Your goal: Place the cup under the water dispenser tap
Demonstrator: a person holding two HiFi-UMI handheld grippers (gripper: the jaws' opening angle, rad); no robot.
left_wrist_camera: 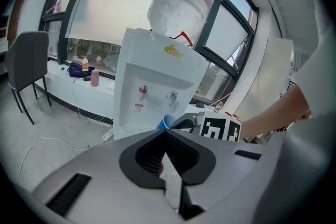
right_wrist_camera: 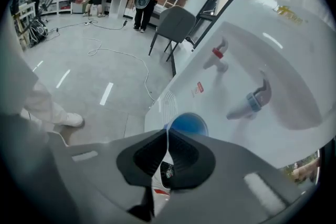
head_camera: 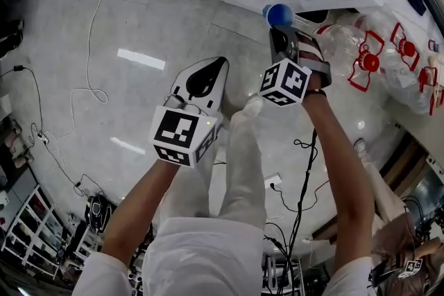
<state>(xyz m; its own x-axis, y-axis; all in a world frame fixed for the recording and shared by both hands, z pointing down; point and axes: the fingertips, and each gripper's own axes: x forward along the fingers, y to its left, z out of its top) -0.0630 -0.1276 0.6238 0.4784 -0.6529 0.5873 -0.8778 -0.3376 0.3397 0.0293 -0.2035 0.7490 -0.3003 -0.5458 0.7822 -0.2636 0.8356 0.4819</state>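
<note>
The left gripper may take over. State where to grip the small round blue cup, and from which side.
Probably pinch the thin rim of the small round blue cup, one jaw inside its open mouth, from the left: the right gripper clamps the near rim.

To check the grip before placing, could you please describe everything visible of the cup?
The cup is small, plain blue and looks like thin plastic or paper, with a round rim. The right gripper pinches its wall at the rim, jaws shut on it; nothing else seems to touch it. It hangs close before the dispenser's white front, below the red tap and blue tap, not plainly under either.
</note>
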